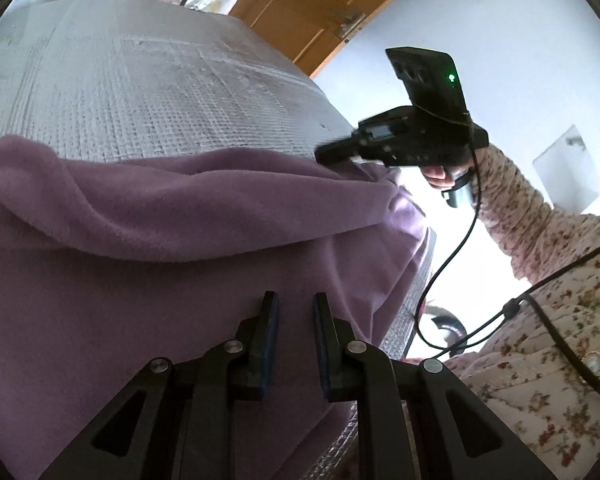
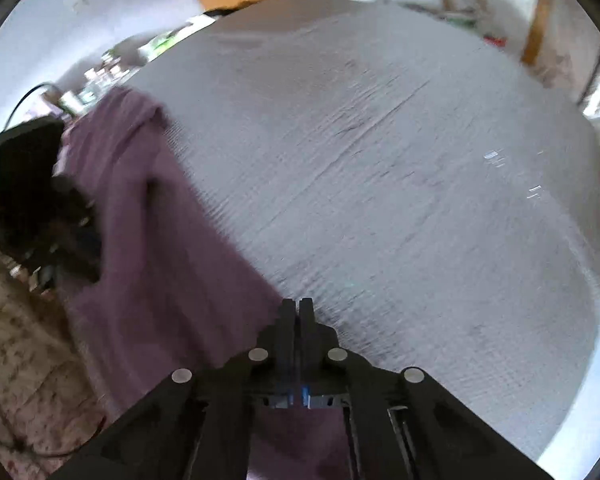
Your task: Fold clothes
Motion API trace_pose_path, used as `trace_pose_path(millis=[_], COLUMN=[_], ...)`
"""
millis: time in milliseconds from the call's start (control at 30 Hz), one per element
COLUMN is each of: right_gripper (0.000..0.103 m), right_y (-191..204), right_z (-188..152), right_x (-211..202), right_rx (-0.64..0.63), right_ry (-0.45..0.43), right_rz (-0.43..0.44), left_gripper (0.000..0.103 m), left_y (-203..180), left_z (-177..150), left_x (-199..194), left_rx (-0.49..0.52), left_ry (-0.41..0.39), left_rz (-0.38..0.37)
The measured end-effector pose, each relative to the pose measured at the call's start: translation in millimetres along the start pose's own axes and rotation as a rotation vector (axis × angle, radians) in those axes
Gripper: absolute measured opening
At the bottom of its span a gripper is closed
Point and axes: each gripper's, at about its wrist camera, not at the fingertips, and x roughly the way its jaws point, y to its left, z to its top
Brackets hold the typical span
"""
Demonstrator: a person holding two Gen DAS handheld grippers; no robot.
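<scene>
A purple fleece garment lies rumpled on a grey woven bed cover, hanging over the near edge. My left gripper hovers low over the garment with its jaws a little apart; only flat cloth shows through the gap. In the right wrist view the garment runs diagonally from the upper left toward the right gripper. Its fingers are pressed together at the cloth's edge, where purple meets the grey cover, and no cloth shows between them. From the left wrist view, the right gripper touches the garment's far right corner.
A hand and a floral sleeve hold the right tool, and a black cable hangs from it. A wooden door stands behind the bed. The left tool's black body sits at the garment's left edge.
</scene>
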Motion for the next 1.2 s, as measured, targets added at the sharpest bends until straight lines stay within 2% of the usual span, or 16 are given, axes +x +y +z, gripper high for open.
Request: trace_pose_path(millis=[67, 300, 367, 467, 533, 600, 667, 700, 867, 1000, 1100, 1200], right_gripper=[0.002, 0.002, 0.003, 0.004, 0.004, 0.011, 0.023, 0.025, 0.027, 0.027, 0.027, 0.028], right_y=[-7.1, -6.3, -9.6, -24.7, -31.1, -36.8, -49.3, -54.3, -63.1, -61.5, -53.6, -46.6], right_z=[1.6, 8.5, 8.8, -1.0, -11.2, -20.5, -33.6, -39.7, -62.0, -66.9, -68.5, -70.0], right_x=[0.4, 3.8, 0.8, -15.1, -25.9, -33.9, -41.5, -43.7, -44.0, -52.5, -46.4, -44.1], right_rx=[0.031, 0.016, 0.038, 0.103, 0.125, 0.135, 0.167, 0.191, 0.266, 0.232, 0.181, 0.147], right_ry=[-0.018, -0.04, -0.047, -0.086, -0.099, -0.091, -0.078, -0.069, -0.055, -0.07, -0.013, 0.003], right_rz=[-0.008, -0.053, -0.107, -0.116, -0.158, -0.167, -0.175, -0.179, -0.119, -0.058, -0.059, -0.083], left_gripper=[0.017, 0.017, 0.017, 0.017, 0.017, 0.017, 0.018, 0.018, 0.018, 0.018, 0.018, 0.018], left_y=[-0.6, -6.5, -7.1, -6.4, -6.6, -6.3, -5.7, -5.3, -2.7, -2.6, -1.3, -0.5], left_z=[-3.5, -9.9, -15.3, -18.6, -19.5, -18.7, -18.1, -18.0, -18.1, -17.4, -17.7, -17.4], left_x=[-3.7, -6.2, -12.1, -16.7, -18.4, -18.4, -18.9, -19.1, -23.1, -26.5, -27.9, -27.3], left_rx=[0.003, -0.007, -0.009, 0.0, 0.002, 0.001, 0.0, 0.0, -0.002, 0.003, -0.004, -0.005], left_ry=[0.0, 0.0, 0.0, -0.001, -0.001, -0.001, -0.001, -0.001, 0.001, 0.005, 0.001, 0.0], left_rz=[0.001, -0.003, -0.001, 0.008, 0.012, 0.011, 0.011, 0.012, 0.015, 0.027, 0.03, 0.031])
